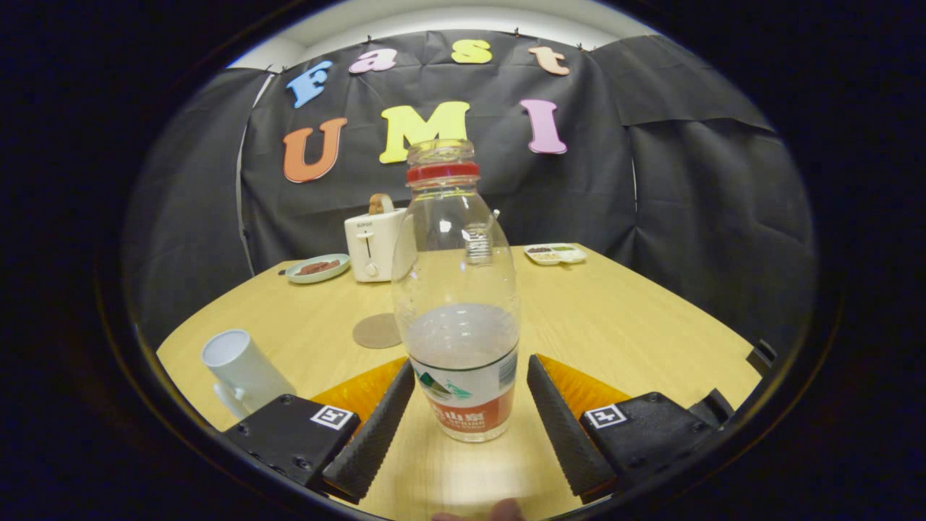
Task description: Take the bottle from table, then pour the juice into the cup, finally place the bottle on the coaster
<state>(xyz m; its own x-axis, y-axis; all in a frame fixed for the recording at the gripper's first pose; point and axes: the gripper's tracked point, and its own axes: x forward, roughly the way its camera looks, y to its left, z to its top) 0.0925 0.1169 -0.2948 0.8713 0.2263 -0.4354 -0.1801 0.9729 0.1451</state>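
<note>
Bottle [461,304] stands upright on the counter [636,325], dead centre between our tongs [469,423], whose fingers gape open on either side without touching it. We judge closing straight in should catch its labelled base.

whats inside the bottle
The uncapped bottle, standing between the open gripper fingers, holds clear liquid in its lower part. Its label covers the bottom.
</note>
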